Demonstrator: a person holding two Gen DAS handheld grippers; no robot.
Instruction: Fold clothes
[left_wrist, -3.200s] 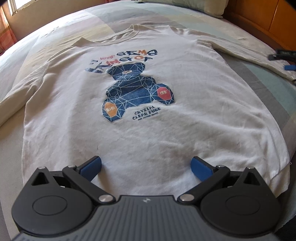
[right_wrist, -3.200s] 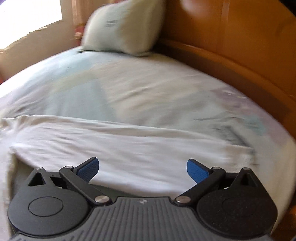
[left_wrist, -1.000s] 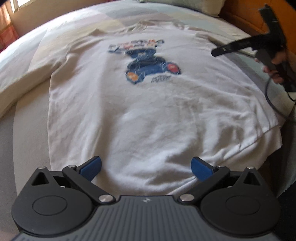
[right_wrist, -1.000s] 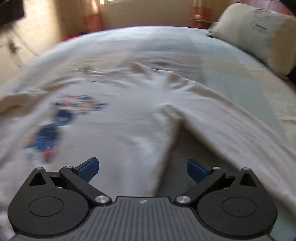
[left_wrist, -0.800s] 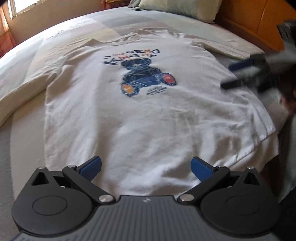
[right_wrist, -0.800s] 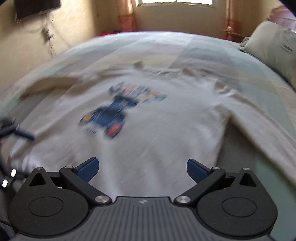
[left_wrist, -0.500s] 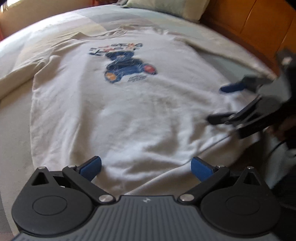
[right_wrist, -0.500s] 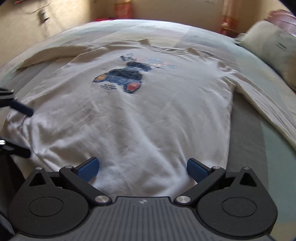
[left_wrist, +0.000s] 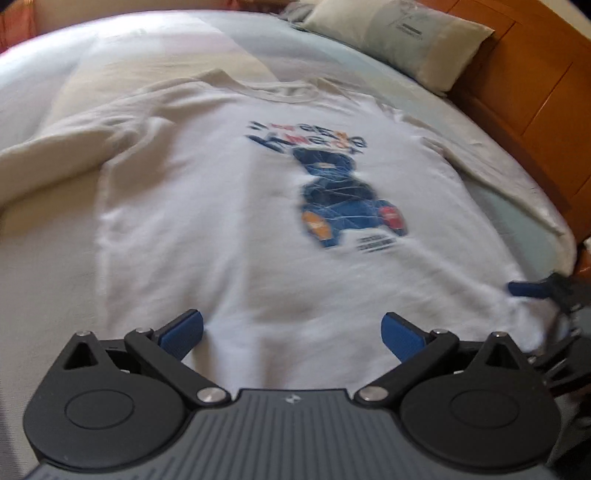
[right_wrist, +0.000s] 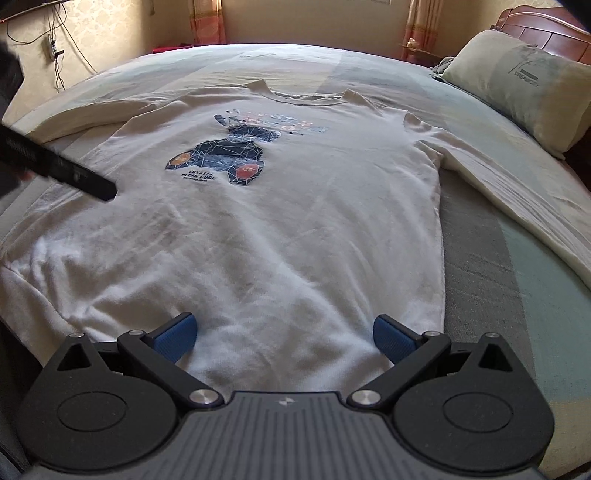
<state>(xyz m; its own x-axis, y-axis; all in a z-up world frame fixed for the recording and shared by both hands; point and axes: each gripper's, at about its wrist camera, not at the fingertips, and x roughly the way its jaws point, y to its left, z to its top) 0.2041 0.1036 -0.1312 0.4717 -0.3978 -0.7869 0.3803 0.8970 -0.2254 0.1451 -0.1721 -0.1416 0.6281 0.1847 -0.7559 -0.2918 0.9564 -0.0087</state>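
Note:
A white long-sleeved sweatshirt (left_wrist: 236, 229) with a blue bear print (left_wrist: 343, 199) lies flat, front up, on the bed, its hem nearest me. My left gripper (left_wrist: 291, 332) hovers open over the hem's left half, with only cloth below. My right gripper (right_wrist: 284, 338) is open over the right part of the hem (right_wrist: 295, 362), near the sweatshirt's (right_wrist: 295, 229) right side seam. The right gripper (left_wrist: 546, 291) also shows at the right edge of the left wrist view. The left gripper (right_wrist: 59, 170) appears as a dark bar at the left of the right wrist view.
The sweatshirt's sleeves (right_wrist: 517, 199) (left_wrist: 48, 158) spread out to both sides on the pale bedsheet (right_wrist: 491, 258). A pillow (right_wrist: 524, 88) leans at the wooden headboard (left_wrist: 535, 92) on the right. Curtains and a wall with cables stand beyond the bed.
The left gripper has shifted left and closer along the hem, so the bear print now sits right of centre. The right gripper has sunk a little toward the hem's right part. Both stay open.

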